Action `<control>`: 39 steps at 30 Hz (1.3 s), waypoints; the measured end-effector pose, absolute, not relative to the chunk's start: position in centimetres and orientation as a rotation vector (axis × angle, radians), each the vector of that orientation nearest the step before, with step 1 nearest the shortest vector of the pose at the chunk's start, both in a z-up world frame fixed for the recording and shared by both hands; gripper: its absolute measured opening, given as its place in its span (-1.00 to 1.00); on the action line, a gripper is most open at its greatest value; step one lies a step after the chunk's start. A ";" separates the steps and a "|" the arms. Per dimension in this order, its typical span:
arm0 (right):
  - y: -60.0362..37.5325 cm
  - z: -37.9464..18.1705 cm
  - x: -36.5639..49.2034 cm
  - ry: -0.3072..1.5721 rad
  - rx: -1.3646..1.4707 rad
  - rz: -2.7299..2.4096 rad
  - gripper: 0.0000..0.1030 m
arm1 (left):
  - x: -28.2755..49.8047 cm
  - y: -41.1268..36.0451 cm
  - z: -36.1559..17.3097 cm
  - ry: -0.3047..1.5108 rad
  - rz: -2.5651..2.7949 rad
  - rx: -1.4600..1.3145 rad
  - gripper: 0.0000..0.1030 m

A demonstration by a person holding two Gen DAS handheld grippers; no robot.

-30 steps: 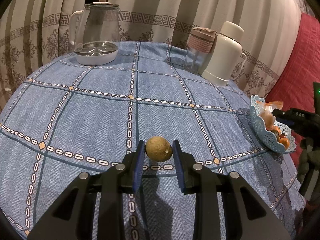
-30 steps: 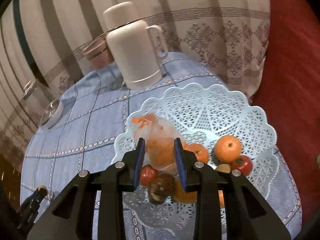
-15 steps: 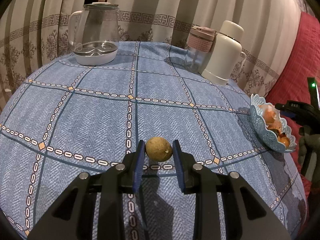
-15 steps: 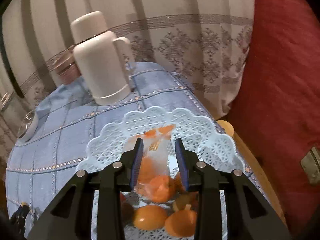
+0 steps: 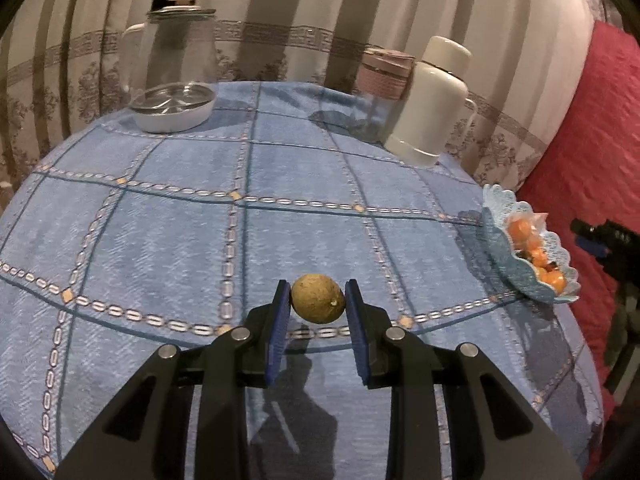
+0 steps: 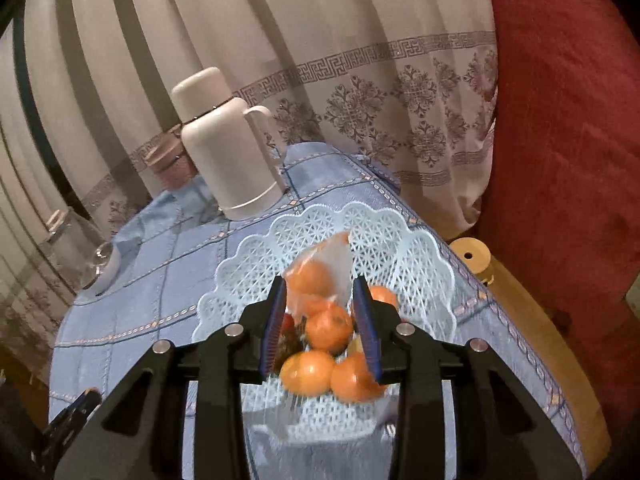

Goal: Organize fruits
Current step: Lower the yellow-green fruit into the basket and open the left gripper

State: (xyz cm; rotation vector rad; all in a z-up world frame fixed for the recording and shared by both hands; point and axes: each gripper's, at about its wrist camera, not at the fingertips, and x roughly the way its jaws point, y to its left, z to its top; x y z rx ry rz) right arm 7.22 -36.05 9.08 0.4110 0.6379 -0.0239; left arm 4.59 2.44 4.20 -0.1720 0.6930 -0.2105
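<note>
**Brown Fruit Sits Between Gripper's Blue Pads as Basket of Oranges Waits at Table's Edge**

In the left wrist view, the left gripper (image 5: 318, 304) frames a round, yellow-brown fruit (image 5: 318, 298) at lower centre of the frame. The fruit lies between the two blue pads (image 5: 280, 328); whether they press on it or merely flank it cannot be told. Below it spreads the blue checked tablecloth (image 5: 160, 240). At upper left stands a glass kettle (image 5: 174, 68), at upper right a white thermos (image 5: 432, 100) with a pink-lidded jar (image 5: 384, 76) just beside it. At the right edge of the frame, a pale blue lattice basket (image 5: 516, 272) holds orange fruit, and the dark tip of the right gripper (image 5: 600, 236) shows near it.

The right wrist view looks down into that same basket (image 6: 420, 256). The right gripper (image 6: 320, 312) has its fingers spread apart, holding nothing, above a clear bag of oranges (image 6: 320, 276) at centre frame. Loose oranges (image 6: 306, 372) and a dark fruit (image 6: 290, 346) lie below the bag. A red cushion (image 6: 560, 120) fills the right side.
</note>
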 end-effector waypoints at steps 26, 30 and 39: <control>-37.4 5.2 -0.1 0.599 0.411 -0.066 0.13 | 7.2 -16.8 8.2 0.683 -0.529 0.018 -0.45; -37.3 5.0 0.0 0.606 0.428 -0.066 0.13 | 8.2 -18.6 8.1 0.694 -0.552 0.024 -0.45; -37.3 4.8 0.0 0.613 0.451 -0.064 0.21 | 8.7 -19.1 7.4 0.709 -0.533 0.021 0.24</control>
